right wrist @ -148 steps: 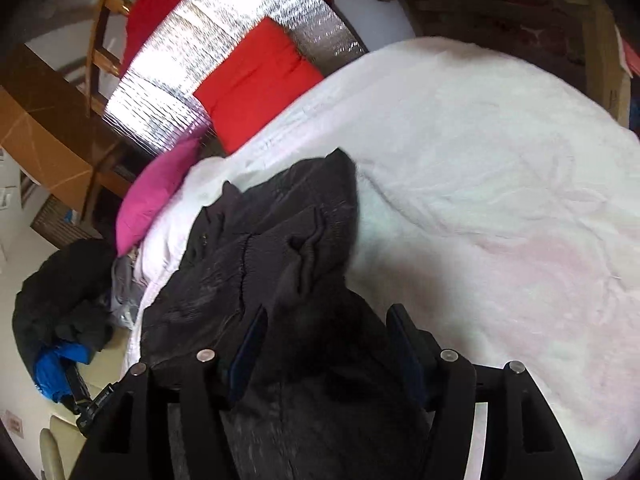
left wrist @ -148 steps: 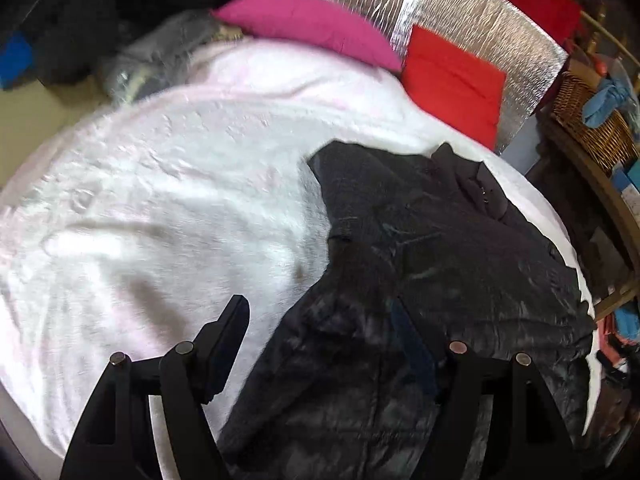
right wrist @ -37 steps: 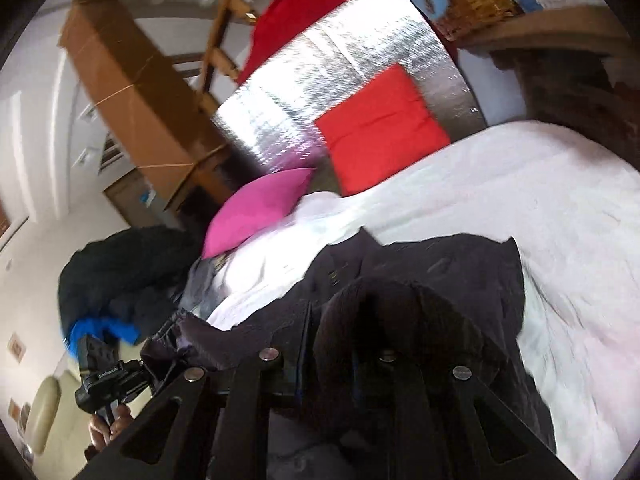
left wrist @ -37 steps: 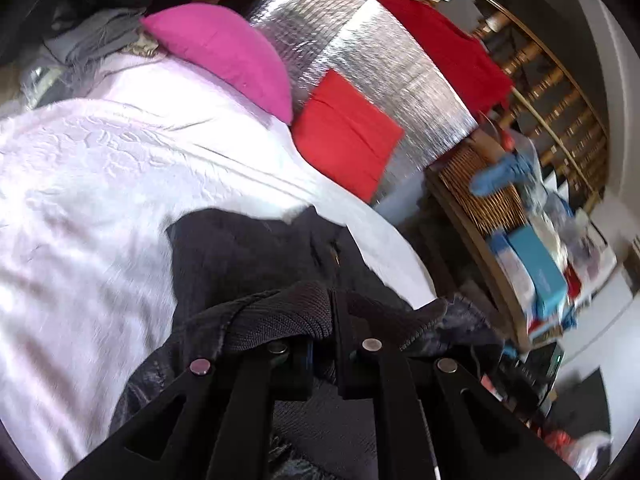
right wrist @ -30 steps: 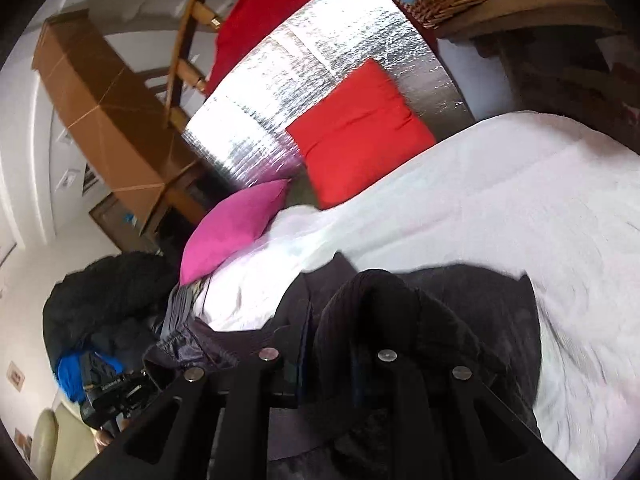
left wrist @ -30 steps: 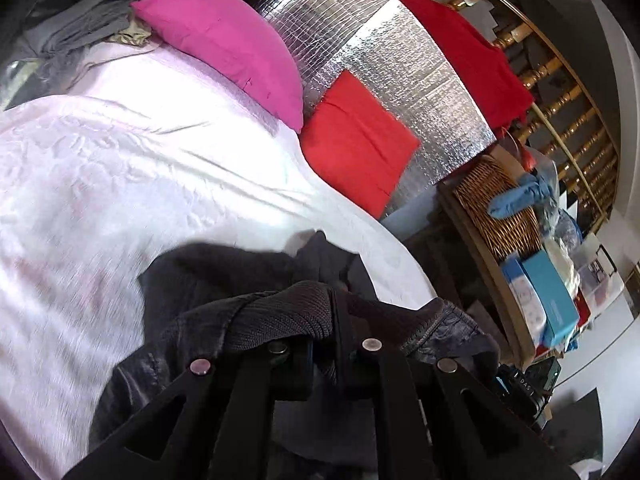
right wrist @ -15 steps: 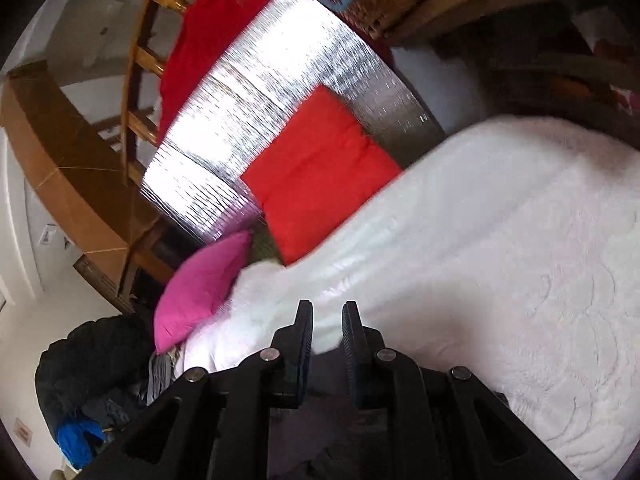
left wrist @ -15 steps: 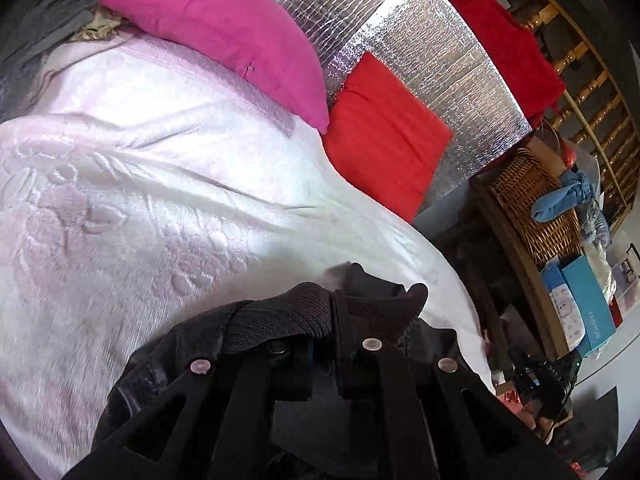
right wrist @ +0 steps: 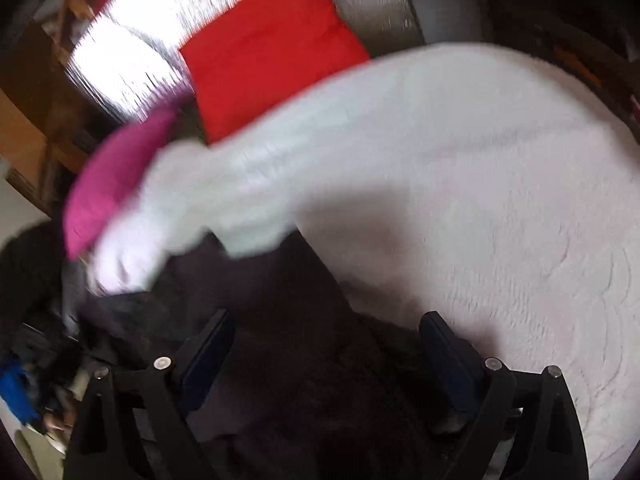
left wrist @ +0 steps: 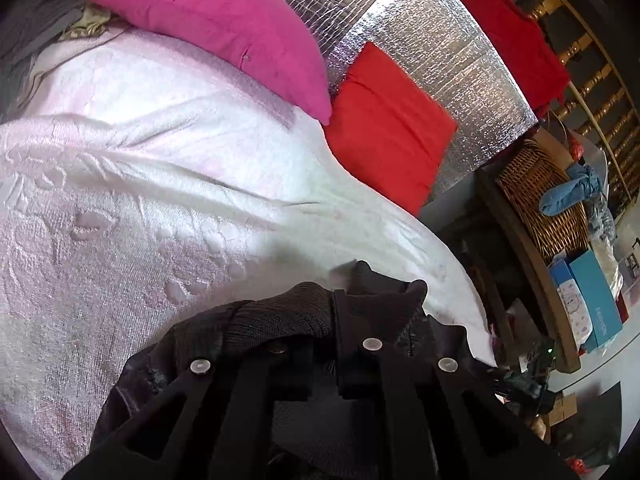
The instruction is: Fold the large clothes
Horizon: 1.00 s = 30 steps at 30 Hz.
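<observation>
A dark grey jacket (left wrist: 280, 316) lies on the pale pink bedspread (left wrist: 140, 184). In the left wrist view my left gripper (left wrist: 322, 320) is shut on the jacket's ribbed knit hem, bunched over the pads. In the blurred right wrist view my right gripper (right wrist: 326, 344) has its jaws opening wide above the jacket (right wrist: 304, 360). The dark cloth lies below and between the fingers (right wrist: 444, 352), and neither pad presses on it.
A magenta pillow (left wrist: 224, 24) and a red cushion (left wrist: 384, 128) lean on a silver foil panel (left wrist: 432, 40) at the head of the bed. A wicker basket (left wrist: 536, 200) and blue boxes (left wrist: 592, 304) stand on a shelf at the right. Dark clothes (right wrist: 28, 264) pile beside the bed.
My right gripper has let go of the jacket, spread its jaws and tipped down toward the bed. My left gripper carried its hem toward the pillows, then held still.
</observation>
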Motion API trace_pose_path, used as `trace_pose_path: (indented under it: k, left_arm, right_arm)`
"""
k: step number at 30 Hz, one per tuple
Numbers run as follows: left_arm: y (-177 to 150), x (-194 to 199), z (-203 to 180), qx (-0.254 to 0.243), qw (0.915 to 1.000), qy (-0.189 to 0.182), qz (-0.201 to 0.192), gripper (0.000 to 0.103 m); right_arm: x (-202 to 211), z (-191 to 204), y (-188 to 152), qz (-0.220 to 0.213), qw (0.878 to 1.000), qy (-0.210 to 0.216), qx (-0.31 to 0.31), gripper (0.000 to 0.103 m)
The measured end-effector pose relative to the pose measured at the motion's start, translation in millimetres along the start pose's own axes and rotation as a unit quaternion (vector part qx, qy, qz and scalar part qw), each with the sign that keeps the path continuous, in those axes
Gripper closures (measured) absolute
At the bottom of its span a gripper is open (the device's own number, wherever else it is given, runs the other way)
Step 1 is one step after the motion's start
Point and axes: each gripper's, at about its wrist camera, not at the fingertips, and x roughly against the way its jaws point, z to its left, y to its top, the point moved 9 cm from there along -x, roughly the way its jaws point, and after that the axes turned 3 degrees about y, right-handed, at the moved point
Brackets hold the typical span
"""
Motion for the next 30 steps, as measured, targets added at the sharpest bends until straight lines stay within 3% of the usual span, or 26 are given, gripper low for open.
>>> trace_pose_path:
  k: [1,2,3,4,7,10,14,18,19,20,21,22,23,24,26,30]
  left_arm:
    - [0.4,1.3,-1.2,-0.003,1.0,0.0,-0.001,0.095]
    - [1.2,2.5,-2.3,-0.004,1.0,-0.001,-0.003,0.095]
    - [2.0,2.9,-3.1,-0.004,1.0,-0.002,-0.004,0.095]
    - [3.5,5.9,-5.6,-0.005,1.0,-0.005,-0.006,0.095]
    - [6.9,13.5,-11.9,-0.014,0.9997,-0.008,-0.017,0.095]
    - [8.4,11.8,-4.6,-0.014,0.9997,0.003,-0.02,0.093]
    - [-8.8,-17.1,21.4,0.026,0.9984,0.032,0.038,0.093]
    - [-16.1,-16.0,32.9,0.053,0.9963,0.038,0.055,0.091]
    - [-16.0,-10.8,32.8,0.058,0.996,0.04,0.055,0.083]
    - [-14.7,-4.9,33.2,0.06,0.9958,0.047,0.05,0.06]
    - [-10.7,8.2,34.2,0.062,0.9956,0.065,0.029,0.046]
    - [-6.0,23.1,34.1,0.061,0.9947,0.083,-0.002,0.025]
    - [-1.0,40.1,34.5,0.057,0.9922,0.105,-0.034,0.019]
    - [4.5,58.8,29.7,0.046,0.9891,0.124,-0.065,0.019]
    - [6.2,86.7,20.2,0.021,0.9867,0.135,-0.087,0.019]
    - [-25.9,139.6,8.9,0.019,0.9839,0.133,-0.118,0.017]
  right_arm:
    - [0.2,0.9,-2.9,0.003,1.0,-0.024,0.016,0.039]
    - [4.0,2.5,-5.3,0.004,0.998,-0.046,0.033,0.046]
    - [9.0,5.0,-6.6,0.001,0.997,-0.054,0.046,0.062]
    - [19.0,9.2,-5.2,-0.011,0.997,-0.055,0.055,0.07]
    - [51.7,18.9,3.0,-0.067,0.995,-0.044,0.062,0.079]
    - [73.0,25.8,11.9,-0.119,0.989,-0.062,0.068,0.08]
    - [51.1,5.2,8.8,-0.132,0.988,-0.076,0.024,0.08]
    - [22.3,-24.6,-9.2,-0.08,0.993,0.013,-0.082,0.073]
    - [27.0,-27.1,-8.9,-0.084,0.99,0.038,-0.103,0.066]
    - [38.6,-33.0,-9.2,-0.096,0.983,0.072,-0.139,0.061]
    - [53.4,-37.7,-8.7,-0.117,0.975,0.095,-0.164,0.036]
    - [67.9,-40.7,-9.3,-0.142,0.968,0.11,-0.178,0.019]
    - [87.2,-42.5,-10.5,-0.172,0.96,0.124,-0.186,0.016]
    - [97.3,-40.2,-13.1,-0.18,0.957,0.131,-0.185,0.016]
    - [121.7,-33.2,-29.1,-0.179,0.955,0.154,-0.182,0.016]
    - [159.3,-20.5,-70.0,-0.185,0.944,0.195,-0.191,0.016]
